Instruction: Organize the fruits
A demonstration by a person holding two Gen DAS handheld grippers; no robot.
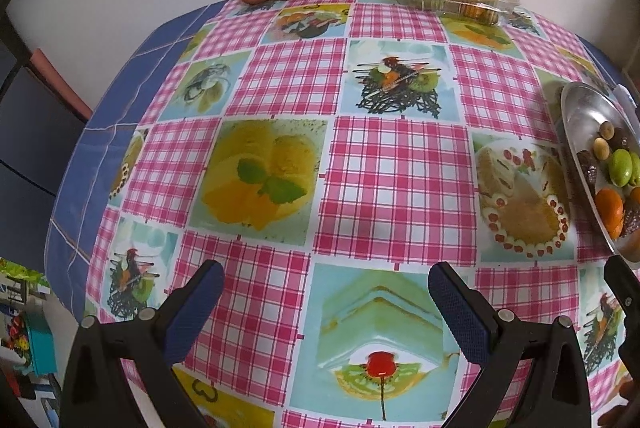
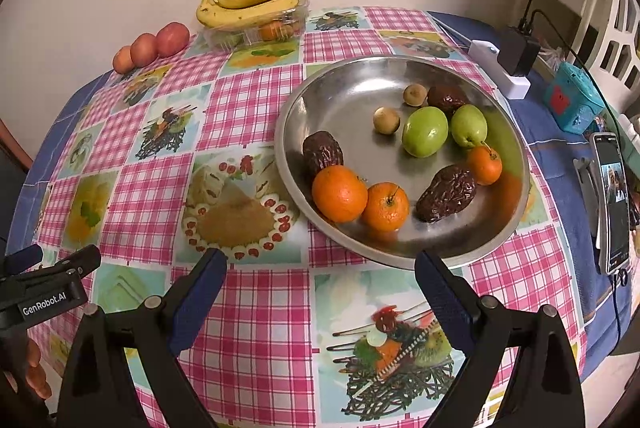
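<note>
Steel plate sits on the table's right side w/ mixed fruit: three oranges, two green fruits, three dark wrinkled ones, two small tan ones. At the back by the wall: bananas atop a clear plastic box, three reddish fruits in a row. Risk, imo: round fruit rolls on the slick metal if nudged, and squeezing too hard could bruise the soft ones. Right gripper hovers low just before the plate rim, jaws wide apart, nothing held. Left gripper is likewise spread & empty over bare checked tablecloth, plate off to its right.
</note>
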